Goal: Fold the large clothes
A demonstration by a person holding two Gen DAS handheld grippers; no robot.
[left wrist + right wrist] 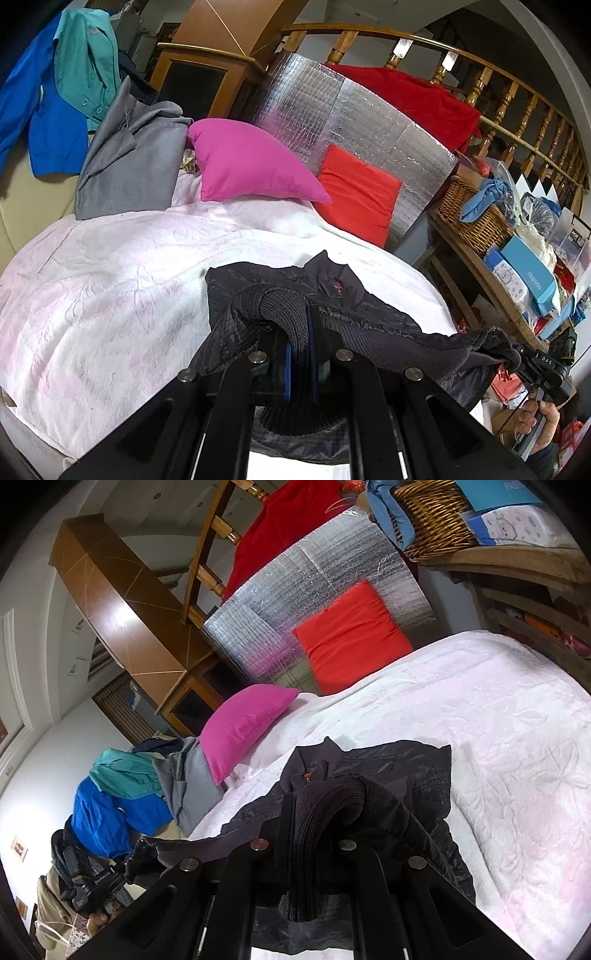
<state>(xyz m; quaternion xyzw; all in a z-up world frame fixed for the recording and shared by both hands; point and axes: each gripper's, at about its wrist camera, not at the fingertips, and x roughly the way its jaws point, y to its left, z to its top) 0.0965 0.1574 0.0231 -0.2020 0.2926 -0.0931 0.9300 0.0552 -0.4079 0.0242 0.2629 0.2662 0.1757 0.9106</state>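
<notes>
White bed blanket (110,295) carries a dark jacket (295,280). Left gripper (300,354) and right gripper (317,834) each clamp its ribbed hem, lifted. Folding looks barely begun.

A jacket (288,291) is lying on the blanket (110,277) at lower centre of the left wrist view, two pillows (251,162) are leaning behind it against a foil panel (351,122), garments (125,162) are piling at upper left, and a wicker basket (472,214) is sitting on a shelf (491,291) at right.
</notes>
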